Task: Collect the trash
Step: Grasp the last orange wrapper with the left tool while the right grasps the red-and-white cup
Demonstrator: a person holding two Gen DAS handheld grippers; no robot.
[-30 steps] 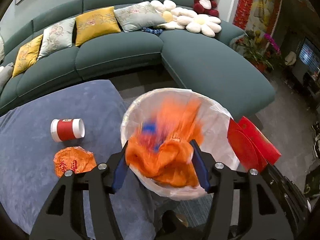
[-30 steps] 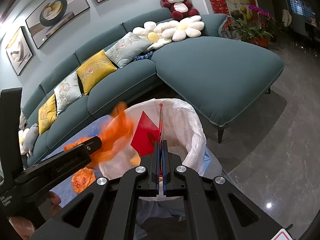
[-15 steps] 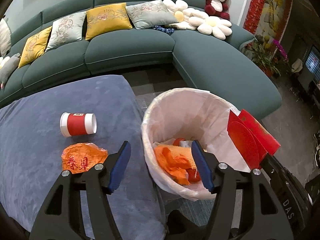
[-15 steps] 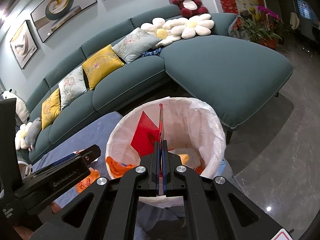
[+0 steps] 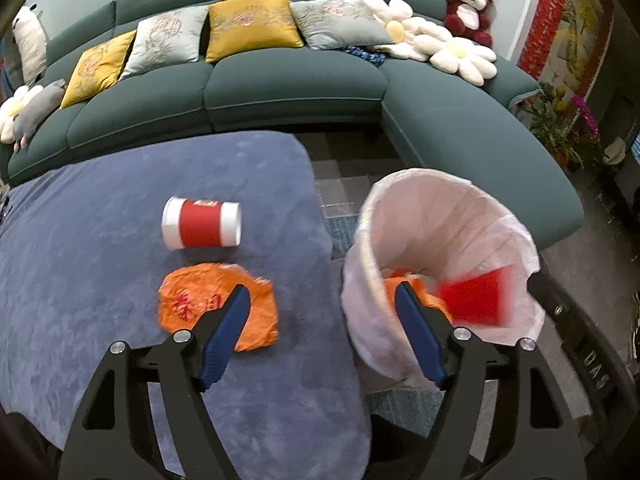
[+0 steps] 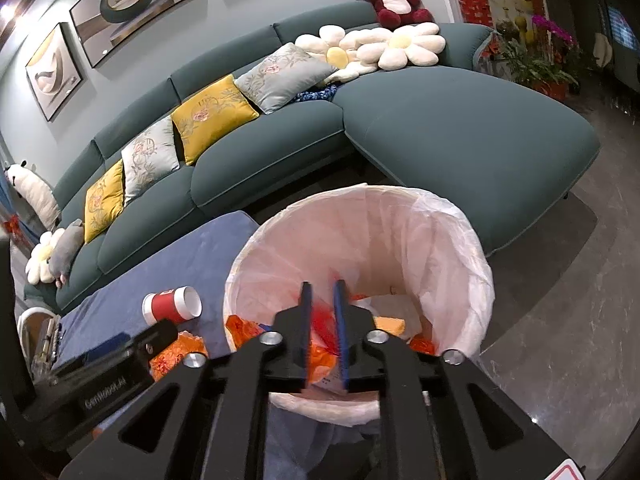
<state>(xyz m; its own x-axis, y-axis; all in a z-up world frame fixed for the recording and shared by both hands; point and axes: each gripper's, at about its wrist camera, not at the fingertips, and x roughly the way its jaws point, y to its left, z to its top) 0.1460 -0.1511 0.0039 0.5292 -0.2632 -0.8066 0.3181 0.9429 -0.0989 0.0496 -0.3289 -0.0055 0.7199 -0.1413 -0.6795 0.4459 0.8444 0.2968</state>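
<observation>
Over the bin (image 6: 460, 240) the right gripper (image 6: 322, 292) has just been opening, jaws a little apart; a red card (image 5: 472, 298) is showing only as a blur inside. Left gripper (image 5: 320, 304) has been spreading too, nothing between, half covering an orange wrapper (image 5: 192, 300) near the cup (image 5: 202, 222) on the table (image 5: 100, 280).

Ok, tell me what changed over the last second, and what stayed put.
The left gripper let its orange bag fall into the lined bin, its jaws just opening wider, and swung over toward the table. The right gripper has just been opening; its red envelope is dropping into the bin. The red cup and the crumpled orange bag stayed on the table.
</observation>
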